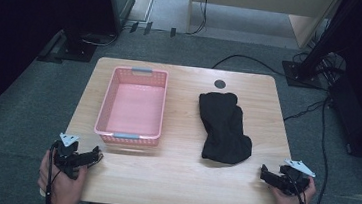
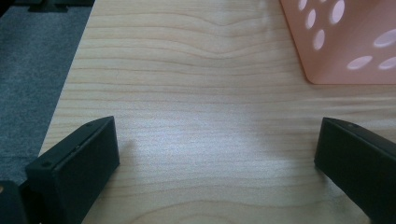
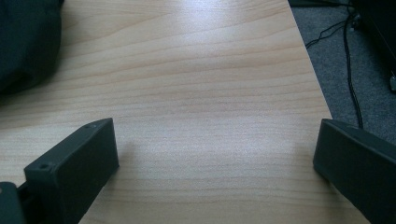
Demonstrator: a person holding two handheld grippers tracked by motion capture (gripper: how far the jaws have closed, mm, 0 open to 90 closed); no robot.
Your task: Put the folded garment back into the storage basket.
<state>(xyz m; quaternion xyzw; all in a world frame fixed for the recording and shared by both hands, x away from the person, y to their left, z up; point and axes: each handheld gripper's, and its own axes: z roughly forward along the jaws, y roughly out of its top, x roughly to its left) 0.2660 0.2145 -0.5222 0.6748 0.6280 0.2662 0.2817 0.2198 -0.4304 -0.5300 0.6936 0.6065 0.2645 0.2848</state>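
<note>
I am holding my right hand-held gripper [image 1: 264, 174] at the counter's [image 1: 177, 177] near right corner, jaws wide apart and empty. My left hand-held gripper [image 1: 96, 155] is waiting likewise at the near left corner. The black cloth [image 1: 224, 127] is lying ahead-left of the right one, nearer it, stretching toward the far edge. The pink basket [image 1: 129, 139] is sitting left of it, bare counter between.

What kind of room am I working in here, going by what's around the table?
Probably an office or lab set up for recording. A small wooden table stands on grey carpet, cables trail across the floor to stand bases, and the table holds a pink basket and a black cloth.
</note>
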